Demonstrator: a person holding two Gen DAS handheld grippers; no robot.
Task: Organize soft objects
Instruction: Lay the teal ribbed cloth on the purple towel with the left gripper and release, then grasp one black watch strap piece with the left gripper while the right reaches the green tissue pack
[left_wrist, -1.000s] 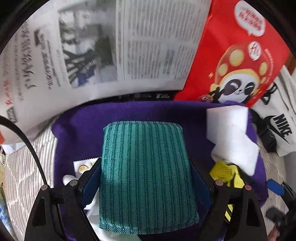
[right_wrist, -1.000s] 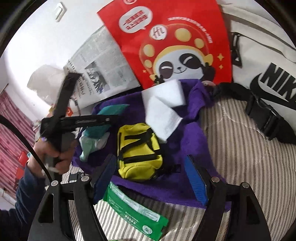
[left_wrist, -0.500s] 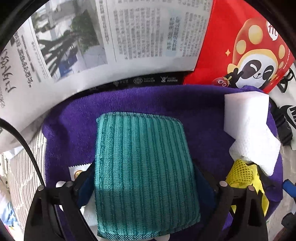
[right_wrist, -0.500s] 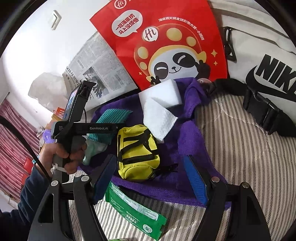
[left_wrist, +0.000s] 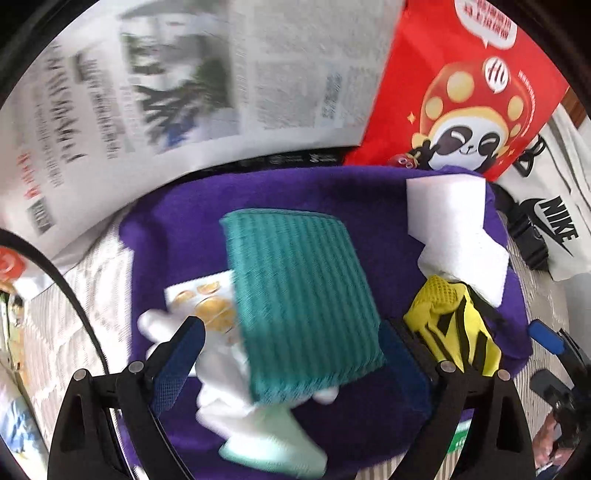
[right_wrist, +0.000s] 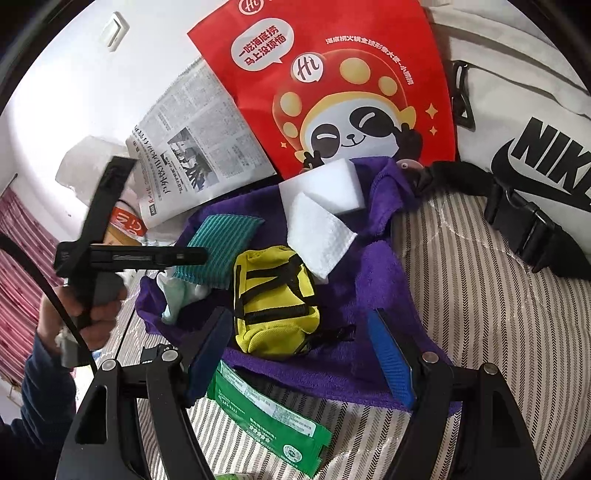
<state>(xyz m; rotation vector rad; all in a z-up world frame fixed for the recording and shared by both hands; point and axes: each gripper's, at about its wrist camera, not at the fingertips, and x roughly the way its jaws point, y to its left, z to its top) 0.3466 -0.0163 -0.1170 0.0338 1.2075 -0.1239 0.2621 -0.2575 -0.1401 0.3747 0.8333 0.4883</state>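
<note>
Green knitted pad lies between the open left gripper fingers, unclamped.

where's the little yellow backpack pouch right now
In the right wrist view the yellow pouch lies centre frame on the purple towel, just below the white folded cloth and right of the teal ribbed cloth.

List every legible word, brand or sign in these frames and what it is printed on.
"NIKE", with swoosh: white fabric bag.
"一吃海底捞 马上没烦恼": speech bubble on red panda-print bag.
"Hi": round logo, same bag.
Newspaper: print too small to read.
Green packet: print too small to read.
</note>
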